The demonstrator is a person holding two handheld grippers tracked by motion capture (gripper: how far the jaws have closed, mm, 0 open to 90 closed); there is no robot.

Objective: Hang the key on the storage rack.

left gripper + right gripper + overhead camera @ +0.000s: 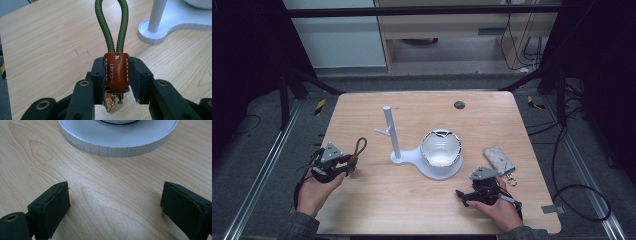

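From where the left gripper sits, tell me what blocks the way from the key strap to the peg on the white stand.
Nothing visible does. The left gripper holds the key strap, and only bare table lies between it and the white stand's peg.

The worktop (45, 37) is pale wood with fine grain and a matt finish. The key strap's loop (111, 25) is braided green cord, its tab (116, 71) smooth brown leather with white stitching. At 1 o'clock, the stand (117, 142) looks like matt white ribbed plastic. The bowl (440, 147) is glossy.

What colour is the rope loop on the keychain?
Olive green, a braided weave; the rope loop shows best in the left gripper view.
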